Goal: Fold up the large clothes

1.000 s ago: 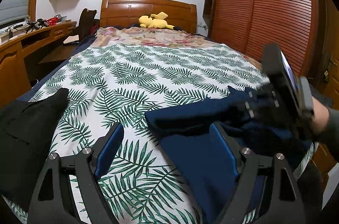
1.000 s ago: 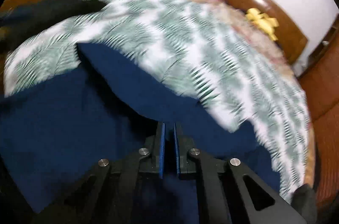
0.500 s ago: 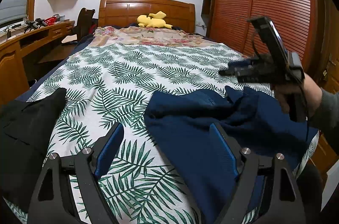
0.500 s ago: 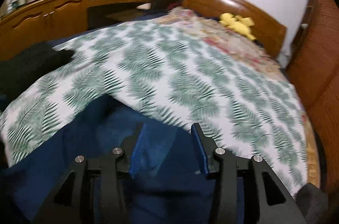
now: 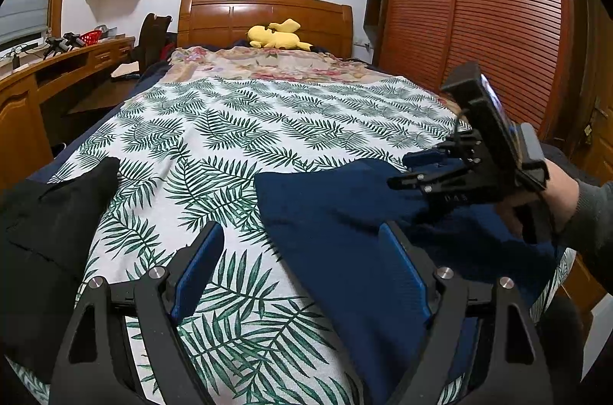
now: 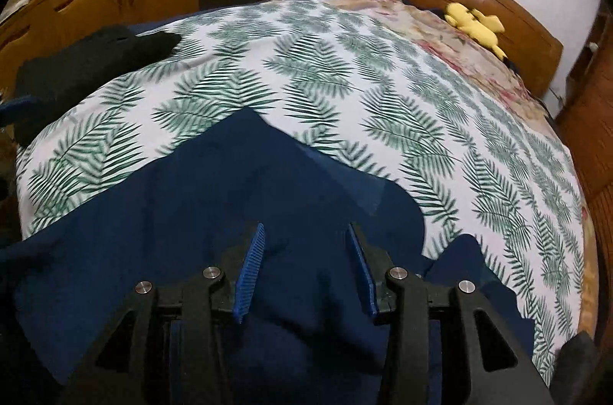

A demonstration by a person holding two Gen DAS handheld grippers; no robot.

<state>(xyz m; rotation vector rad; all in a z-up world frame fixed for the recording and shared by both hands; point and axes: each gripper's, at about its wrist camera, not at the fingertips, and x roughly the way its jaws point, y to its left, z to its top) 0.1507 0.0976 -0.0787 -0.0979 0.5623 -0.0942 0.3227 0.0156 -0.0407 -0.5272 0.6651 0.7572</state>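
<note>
Right hand-held gripper (image 6: 306, 267) tilted down over navy garment (image 6: 199, 221), released; left hand-held gripper (image 5: 302, 267) likewise empty.

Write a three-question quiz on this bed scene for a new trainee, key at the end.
1. True or false: the right gripper is clamped on the navy garment.
2. Which item lies on the leaf-print bedspread toward the desk side? A) black garment B) red towel C) white pillow
3. Fill in: the yellow plush toy sits near the bed's wooden ______.

Key: 1 false, its jaws are apart above the cloth, and the left gripper is open too; 2 A; 3 headboard.
</note>
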